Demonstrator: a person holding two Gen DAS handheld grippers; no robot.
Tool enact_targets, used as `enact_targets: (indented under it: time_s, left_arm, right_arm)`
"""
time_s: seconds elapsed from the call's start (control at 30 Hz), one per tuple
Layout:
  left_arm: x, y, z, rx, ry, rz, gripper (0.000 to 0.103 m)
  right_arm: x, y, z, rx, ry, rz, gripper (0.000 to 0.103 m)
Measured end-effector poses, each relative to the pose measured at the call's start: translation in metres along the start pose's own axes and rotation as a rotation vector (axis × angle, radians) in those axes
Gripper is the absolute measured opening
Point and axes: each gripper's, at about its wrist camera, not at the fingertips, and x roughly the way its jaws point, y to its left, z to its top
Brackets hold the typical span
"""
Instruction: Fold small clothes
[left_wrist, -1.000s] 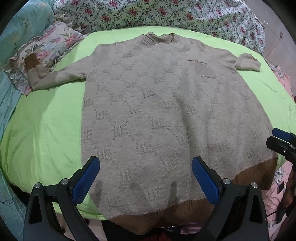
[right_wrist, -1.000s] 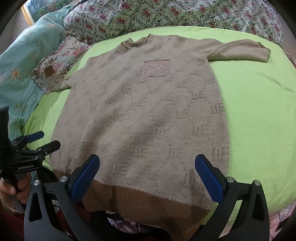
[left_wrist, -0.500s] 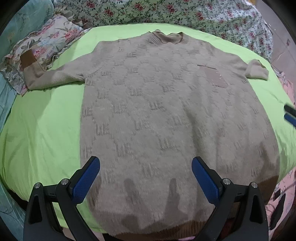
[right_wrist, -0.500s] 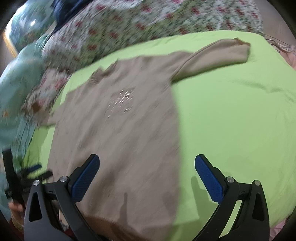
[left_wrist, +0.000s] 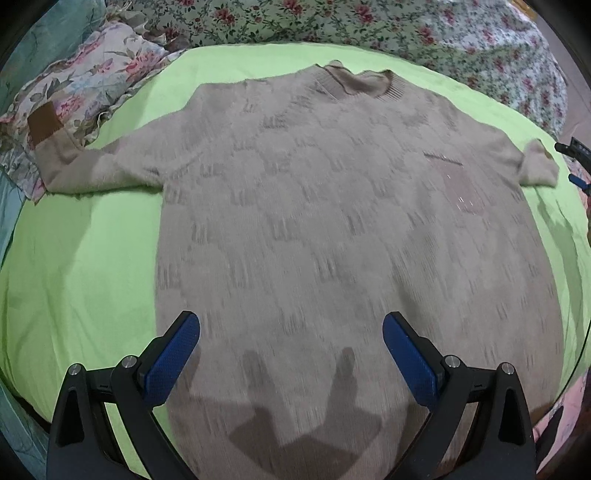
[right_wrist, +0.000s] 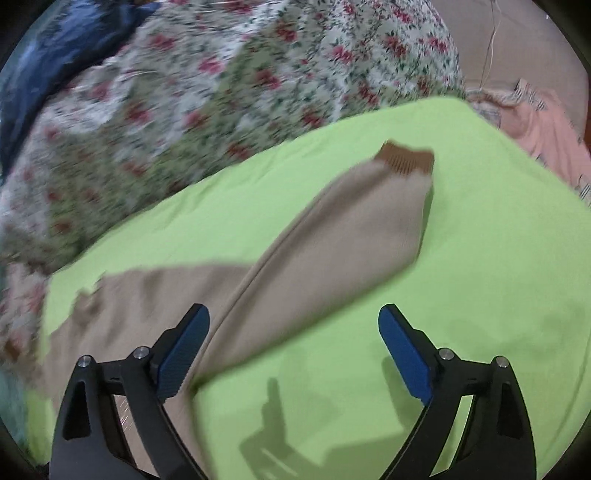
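**Ana:** Sweater (left_wrist: 332, 240), beige knitted one, lies spread flat with its front up on the green sheet (left_wrist: 85, 266), which covers the bed. In the left wrist view, I think it is laid so open because a fold needs a flat start. One sleeve (left_wrist: 92, 162) reaches out to the floral pillow (left_wrist: 74, 92), and its brown cuff (left_wrist: 43, 123) rests on it.

**Ben:** And the left gripper (left_wrist: 291, 350)?

**Ana:** It hovers over the lower body of the sweater with the blue pads (left_wrist: 171, 354) wide apart, and it grasps nothing. Only its shadow falls on the knit. At the far right edge a small part of the other tool shows.

**Ben:** Now the right wrist view?

**Ana:** It is blurred. The right gripper (right_wrist: 293, 345) is also spread open and empty. It points along the other sleeve (right_wrist: 332, 236), whose brown cuff (right_wrist: 406, 160) lies on the sheet, well apart from the pads. I judge this sleeve is the next thing to take and fold inward. Behind it there is a floral blanket (right_wrist: 221, 92).
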Motion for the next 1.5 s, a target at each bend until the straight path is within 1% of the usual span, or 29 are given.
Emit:
enact_targets:
  time_s: [0.1, 0.17, 0.27, 0.37, 0.4, 0.43, 0.47, 0.5, 0.53, 0.57, 0.63, 0.7, 0.77, 0.83, 0.9, 1.0, 1.1, 1.17, 1.3, 1.37, 1.43, 1.5]
  left_arm:
    - [0.012, 0.001, 0.014, -0.016, 0.013, 0.015, 0.100]
    - [0.021, 0.001, 0.020, -0.025, 0.030, 0.013, 0.100]
    - [0.036, -0.005, 0.026, -0.026, 0.064, 0.011, 0.100]
    - [0.047, -0.012, 0.028, -0.016, 0.084, 0.012, 0.100]
    - [0.049, -0.014, 0.028, -0.015, 0.088, 0.009, 0.100]
    - [0.052, -0.016, 0.029, -0.013, 0.092, 0.006, 0.100]
    - [0.053, -0.017, 0.028, -0.013, 0.094, 0.002, 0.100]
    - [0.054, -0.018, 0.028, -0.012, 0.095, -0.002, 0.100]
    - [0.055, -0.019, 0.028, -0.011, 0.095, -0.005, 0.100]
    - [0.055, -0.021, 0.027, -0.007, 0.096, -0.003, 0.100]
    - [0.055, -0.022, 0.026, -0.001, 0.089, -0.002, 0.100]
    - [0.051, -0.023, 0.024, -0.002, 0.080, -0.010, 0.100]
    - [0.046, -0.022, 0.022, -0.008, 0.070, -0.020, 0.100]
    - [0.040, -0.020, 0.019, -0.016, 0.061, -0.026, 0.100]
    - [0.034, -0.016, 0.015, -0.028, 0.052, -0.030, 0.100]
    - [0.027, -0.005, 0.009, -0.043, 0.041, -0.022, 0.100]
    - [0.022, 0.010, 0.003, -0.075, 0.033, -0.027, 0.100]
    - [0.021, 0.021, 0.001, -0.107, 0.032, -0.043, 0.100]
    - [0.020, 0.044, 0.000, -0.171, 0.021, -0.089, 0.100]
    - [0.020, 0.052, 0.001, -0.193, 0.024, -0.100, 0.100]
    - [0.021, 0.058, 0.003, -0.204, 0.023, -0.118, 0.100]
    - [0.021, 0.062, 0.006, -0.212, 0.013, -0.155, 0.100]
  right_arm:
    - [0.031, -0.012, 0.039, 0.044, -0.031, -0.063, 0.088]
    - [0.058, -0.021, 0.064, 0.085, -0.029, -0.099, 0.086]
    - [0.090, -0.030, 0.089, 0.115, -0.016, -0.161, 0.080]
    - [0.120, -0.038, 0.103, 0.113, 0.006, -0.237, 0.073]
    - [0.127, -0.040, 0.104, 0.106, 0.018, -0.255, 0.064]
    - [0.133, -0.044, 0.105, 0.102, 0.034, -0.276, 0.052]
    - [0.134, -0.046, 0.105, 0.098, 0.028, -0.292, 0.045]
    - [0.131, -0.046, 0.106, 0.094, 0.017, -0.293, 0.031]
    - [0.126, -0.044, 0.105, 0.094, 0.012, -0.267, 0.017]
    - [0.117, -0.041, 0.103, 0.102, 0.010, -0.215, 0.013]
    - [0.101, -0.029, 0.101, 0.098, -0.006, -0.105, 0.011]
    - [0.078, -0.005, 0.099, 0.072, -0.013, -0.003, 0.011]
    - [0.051, 0.028, 0.099, 0.029, -0.009, 0.108, 0.011]
    - [0.036, 0.065, 0.079, -0.010, 0.008, 0.220, 0.011]
    - [0.025, 0.102, 0.057, -0.044, 0.025, 0.308, 0.011]
    - [0.011, 0.168, 0.014, -0.113, 0.065, 0.465, 0.011]
    - [0.005, 0.222, -0.029, -0.179, 0.107, 0.588, 0.011]
    - [0.005, 0.259, -0.062, -0.227, 0.147, 0.652, 0.011]
    - [0.012, 0.306, -0.121, -0.281, 0.234, 0.740, 0.011]
    - [0.017, 0.324, -0.147, -0.305, 0.275, 0.764, 0.011]
    - [0.024, 0.344, -0.165, -0.324, 0.311, 0.779, 0.011]
    - [0.029, 0.352, -0.179, -0.326, 0.357, 0.788, 0.016]
